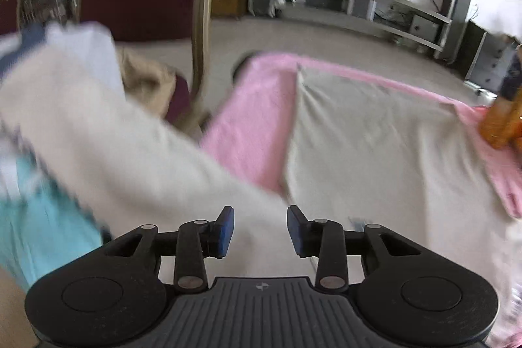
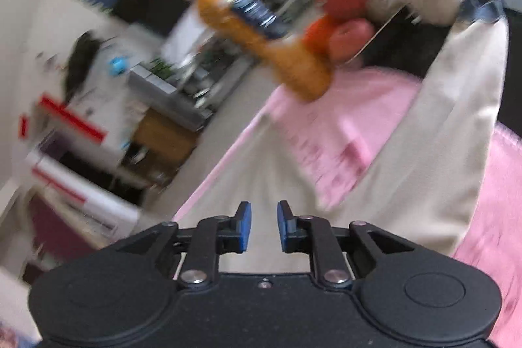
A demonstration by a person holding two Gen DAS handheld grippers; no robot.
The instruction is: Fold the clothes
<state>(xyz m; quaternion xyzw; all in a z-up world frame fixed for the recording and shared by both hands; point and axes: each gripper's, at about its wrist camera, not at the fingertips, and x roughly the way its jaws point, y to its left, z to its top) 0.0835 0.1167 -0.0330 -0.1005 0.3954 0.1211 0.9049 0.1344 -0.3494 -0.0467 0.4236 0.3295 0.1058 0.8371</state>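
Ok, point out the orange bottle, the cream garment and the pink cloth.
orange bottle (image 2: 287, 61), right wrist view, lower body.
cream garment (image 1: 375, 136), left wrist view, flat middle.
pink cloth (image 1: 251, 119), left wrist view, bare left part.

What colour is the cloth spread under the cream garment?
Pink cloth, clearest in the left wrist view.
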